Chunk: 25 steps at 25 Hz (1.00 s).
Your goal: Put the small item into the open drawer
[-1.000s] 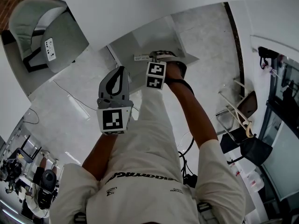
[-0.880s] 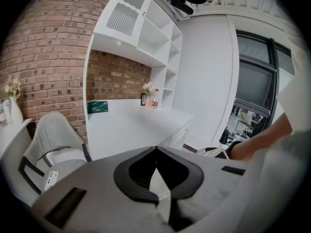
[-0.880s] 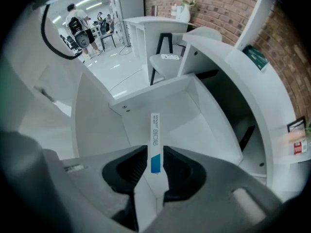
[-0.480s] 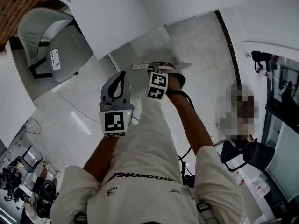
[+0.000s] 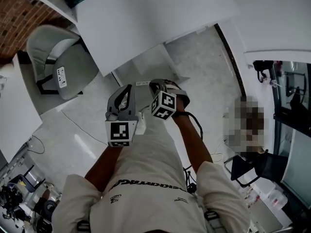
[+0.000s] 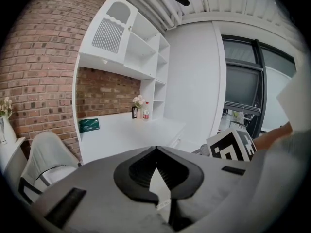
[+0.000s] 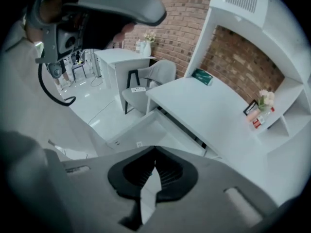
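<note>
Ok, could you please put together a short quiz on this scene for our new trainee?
1. True or false: the drawer under the desk is shut.
2. Which of these lies on the desk? A) a laptop B) a green box C) a red mug
3. Fill in: the jaws of the right gripper are ___.
Key: 1 false, it stands open. 2 B. 3 shut, with nothing between them.
</note>
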{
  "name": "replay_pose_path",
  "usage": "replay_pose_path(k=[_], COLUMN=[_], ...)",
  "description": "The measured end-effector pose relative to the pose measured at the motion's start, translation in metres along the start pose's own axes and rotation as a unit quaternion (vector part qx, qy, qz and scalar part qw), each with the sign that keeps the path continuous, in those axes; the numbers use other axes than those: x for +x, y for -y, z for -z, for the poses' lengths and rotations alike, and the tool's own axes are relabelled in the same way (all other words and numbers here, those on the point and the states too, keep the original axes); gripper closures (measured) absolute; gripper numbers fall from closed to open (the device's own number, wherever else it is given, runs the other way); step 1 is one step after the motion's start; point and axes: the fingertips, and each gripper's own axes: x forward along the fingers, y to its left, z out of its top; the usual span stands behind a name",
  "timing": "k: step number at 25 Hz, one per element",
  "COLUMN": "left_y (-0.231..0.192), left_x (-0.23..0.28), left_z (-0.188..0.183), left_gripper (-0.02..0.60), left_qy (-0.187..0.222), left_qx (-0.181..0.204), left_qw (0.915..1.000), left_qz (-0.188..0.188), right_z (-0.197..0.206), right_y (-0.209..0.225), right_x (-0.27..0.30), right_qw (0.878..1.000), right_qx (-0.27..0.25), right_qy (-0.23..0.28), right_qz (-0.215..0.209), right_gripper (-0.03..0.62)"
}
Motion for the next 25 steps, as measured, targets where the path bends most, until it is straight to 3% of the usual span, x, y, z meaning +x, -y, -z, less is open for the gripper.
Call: replay_pose_path(k=[5, 13, 16, 20, 25], left_y=[0.017, 0.023, 0.026, 0.033, 0.036], left_x=[-0.014, -0.028, -0.035, -0.043, -0.049], left_z=[-0.014, -0.049, -0.06, -0.074, -0.095], left_gripper=[0.584, 0.584, 0.584, 0.584, 0.584], left_qy=[0.004, 0.031, 0.037, 0.048, 0.065], left_qx=[0.019, 0.041, 0.056, 0.072, 0.078], left_qw=[0.9997, 0.9984, 0.9973, 0.9954, 0.994], left_qz=[0.016, 0.023, 0.031, 0.041, 0.041], right_z=[-0.017, -0.046, -0.053, -0.057, -0.069], right_y=[0.008, 0.02, 0.026, 0.036, 0.048], right_x=[-0.042, -0.101, -0.124, -0.159, -0.201], right_qw=[0.996, 0.979, 0.965, 0.937, 0.903], right_qx=[0.07, 0.126, 0.172, 0.239, 0.285], right_qy=[0.056, 0.125, 0.163, 0.209, 0.269], right_qz=[0.029, 0.099, 0.116, 0.146, 0.178], right_gripper=[0.591, 0.591, 0.591, 0.591, 0.591])
